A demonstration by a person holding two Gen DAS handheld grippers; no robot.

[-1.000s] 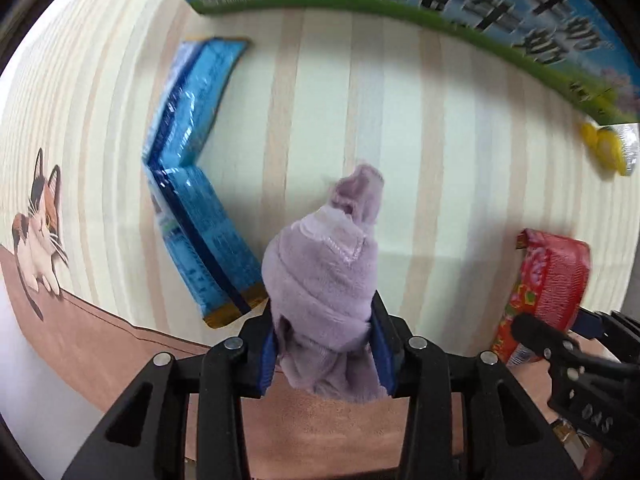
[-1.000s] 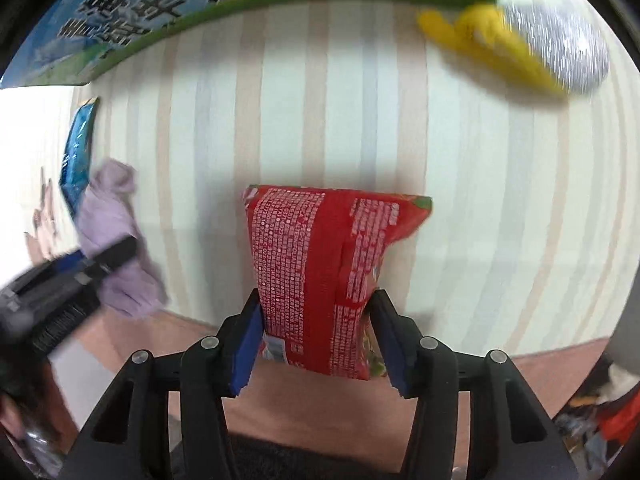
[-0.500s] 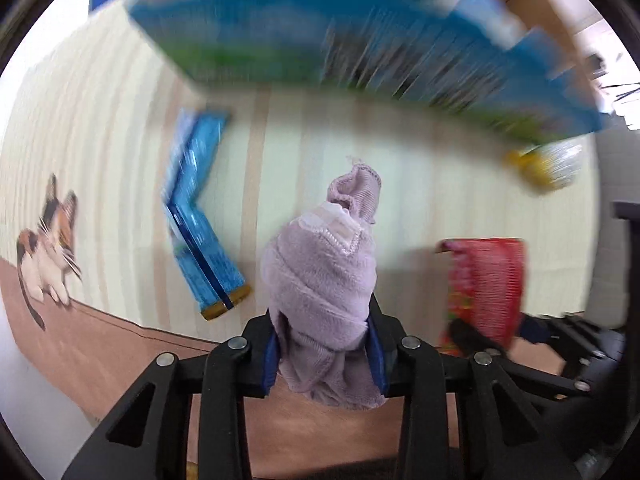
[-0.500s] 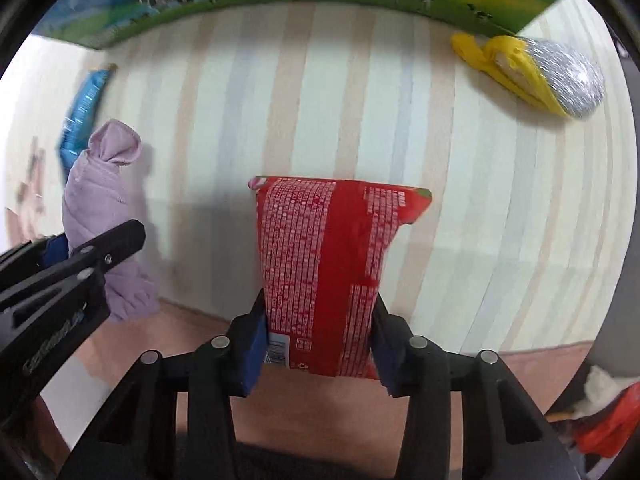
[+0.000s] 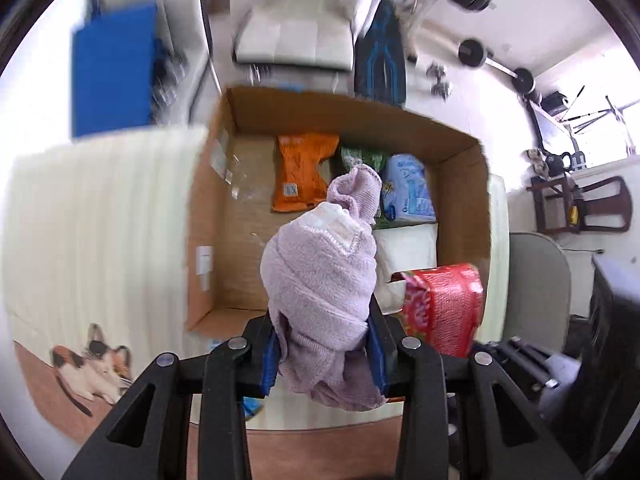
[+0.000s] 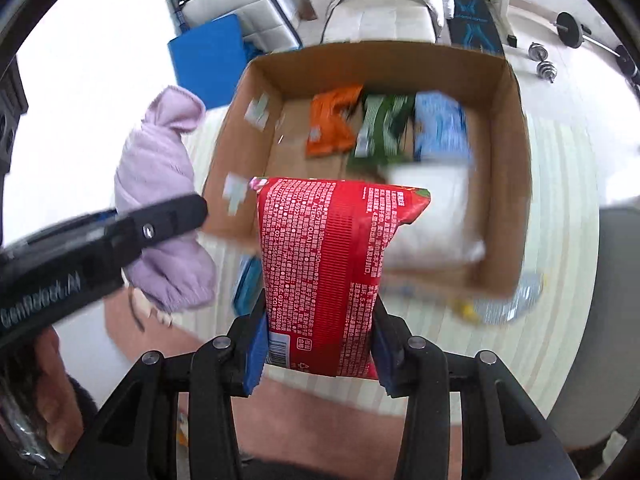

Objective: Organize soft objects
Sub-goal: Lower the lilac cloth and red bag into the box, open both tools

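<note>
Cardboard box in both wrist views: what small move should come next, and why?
Probably lower the left gripper with the lilac towel into the cardboard box, toward its bare left floor; the packets there lie toward the right, and the right gripper holds the red packet.

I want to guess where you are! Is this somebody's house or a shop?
Probably somebody's house, a living room: a white sofa, dumbbells on the floor, and a cardboard box on a cat-print tablecloth.

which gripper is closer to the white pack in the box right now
Right. The right gripper, shut on the red pack, hangs just beside the white pack; the left gripper, holding the purple cloth, sits further left.
</note>
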